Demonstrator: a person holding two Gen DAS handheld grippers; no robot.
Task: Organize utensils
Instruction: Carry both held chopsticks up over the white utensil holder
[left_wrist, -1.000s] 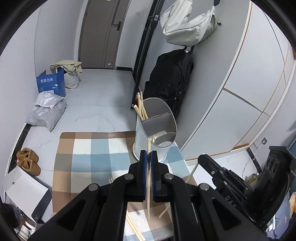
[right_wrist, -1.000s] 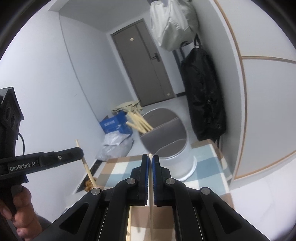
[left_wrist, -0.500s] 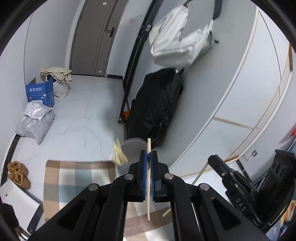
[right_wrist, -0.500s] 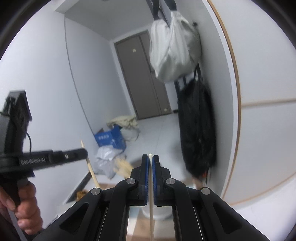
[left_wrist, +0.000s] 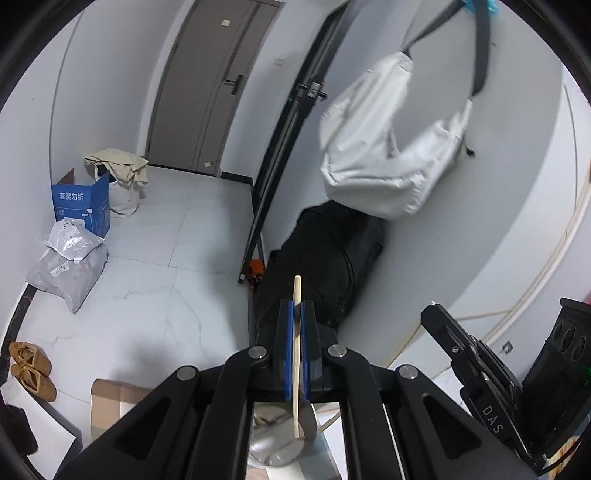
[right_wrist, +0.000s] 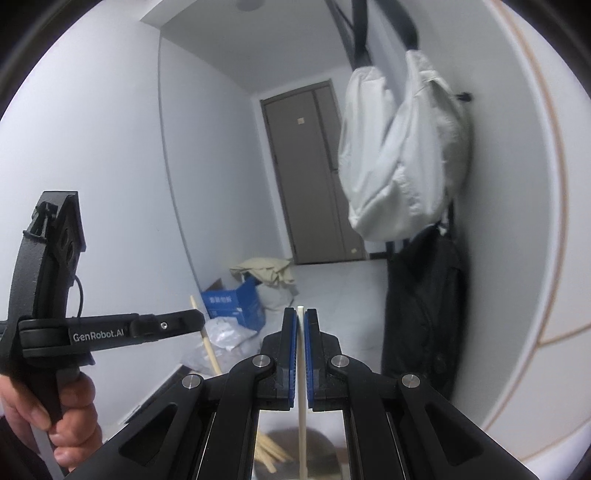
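Chopstick (left_wrist: 296, 354), pale and slender, clenched upright in left gripper (left_wrist: 295, 314); right gripper (right_wrist: 301, 321) grasps another.

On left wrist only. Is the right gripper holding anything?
Observer: Yes. The right gripper is shut on a pale chopstick, held upright between the blue pads.
Operator: Where is its lower end?
Observer: It hangs over the grey holder; I cannot tell whether it touches.
Operator: Holder contents? It is blurred on my side.
Observer: A bundle of chopsticks leans in its left part, left of the held one.
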